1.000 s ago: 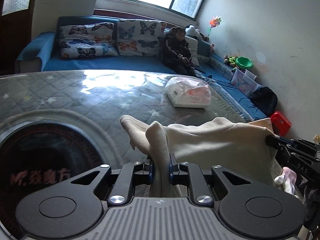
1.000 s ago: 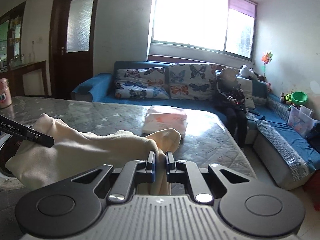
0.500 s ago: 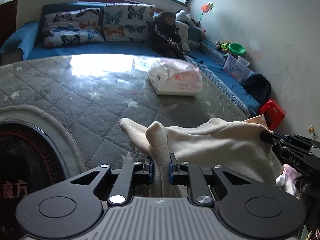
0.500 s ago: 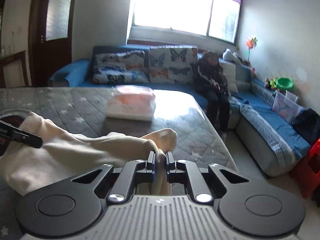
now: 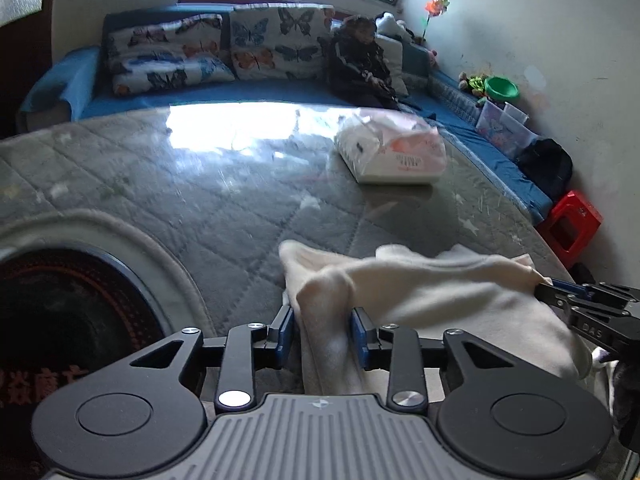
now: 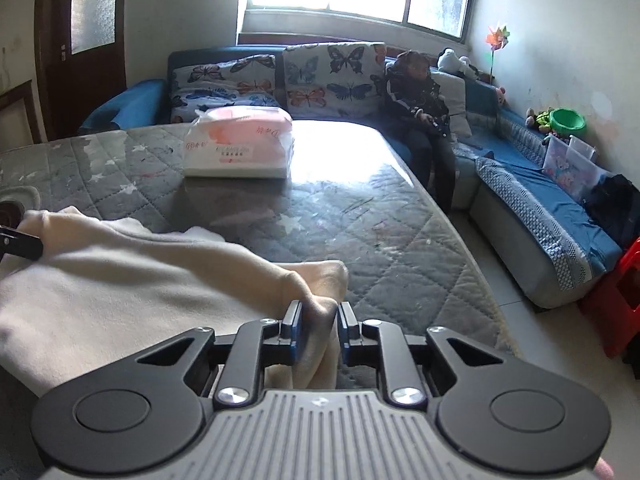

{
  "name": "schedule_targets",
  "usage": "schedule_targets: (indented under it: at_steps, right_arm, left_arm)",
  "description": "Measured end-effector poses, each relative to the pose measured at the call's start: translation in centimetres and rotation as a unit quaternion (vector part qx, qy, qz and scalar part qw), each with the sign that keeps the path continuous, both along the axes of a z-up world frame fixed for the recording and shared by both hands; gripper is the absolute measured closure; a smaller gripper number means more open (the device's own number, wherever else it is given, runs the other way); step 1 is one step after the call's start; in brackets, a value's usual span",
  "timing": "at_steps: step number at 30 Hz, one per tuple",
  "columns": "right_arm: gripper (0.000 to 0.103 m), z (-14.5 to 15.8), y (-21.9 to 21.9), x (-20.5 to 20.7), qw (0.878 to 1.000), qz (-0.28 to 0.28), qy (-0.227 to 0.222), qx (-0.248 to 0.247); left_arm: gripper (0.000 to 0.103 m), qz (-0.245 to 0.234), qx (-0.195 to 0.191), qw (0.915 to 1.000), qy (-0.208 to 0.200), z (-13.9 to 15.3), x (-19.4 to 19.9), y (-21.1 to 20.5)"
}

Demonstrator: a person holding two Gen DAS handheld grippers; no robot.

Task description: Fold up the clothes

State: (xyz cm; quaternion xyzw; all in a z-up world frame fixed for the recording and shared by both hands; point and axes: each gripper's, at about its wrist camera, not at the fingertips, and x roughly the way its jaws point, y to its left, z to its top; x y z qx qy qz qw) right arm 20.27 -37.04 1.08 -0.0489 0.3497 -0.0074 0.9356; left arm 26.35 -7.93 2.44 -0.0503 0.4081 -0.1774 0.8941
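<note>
A cream garment hangs stretched between my two grippers, low over the grey quilted table. My left gripper has its jaws a little apart with a bunched corner of the cloth between them. My right gripper likewise has its jaws slightly apart around the other corner of the garment. Each gripper's tip shows at the edge of the other's view, the right gripper in the left wrist view.
A white and pink plastic-wrapped pack lies on the table further back, also in the right wrist view. A dark round inset is at the table's left. A blue sofa with a seated person runs behind and right. A red stool stands beyond the right edge.
Both pairs of jaws have widened from tightly pinched to slightly apart around the cloth. The garment has dropped lower toward the table and both grippers have moved forward.
</note>
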Motion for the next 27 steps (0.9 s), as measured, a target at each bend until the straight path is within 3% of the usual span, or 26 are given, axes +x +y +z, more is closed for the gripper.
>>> schedule_targets:
  at_steps: [5, 8, 15, 27]
  right_arm:
    - [0.086, 1.7, 0.3, -0.5, 0.999, 0.015, -0.027, 0.009]
    - [0.086, 2.1, 1.0, -0.1, 0.999, 0.036, -0.026, 0.03]
    - [0.086, 1.4, 2.7, 1.5, 0.996, 0.062, -0.016, 0.057]
    - [0.086, -1.0, 3.5, 4.1, 0.996, 0.052, -0.005, 0.072]
  left_arm:
    - [0.072, 0.008, 0.004, 0.999, -0.044, 1.9, -0.5, -0.3]
    - [0.078, -0.004, -0.012, 0.9986, -0.051, 2.4, -0.5, -1.0]
    - [0.079, -0.053, -0.026, 0.9977, -0.034, 1.5, 0.2, -3.4]
    - [0.079, -0.054, -0.025, 0.9982, 0.003, -1.7, 3.1, -4.6]
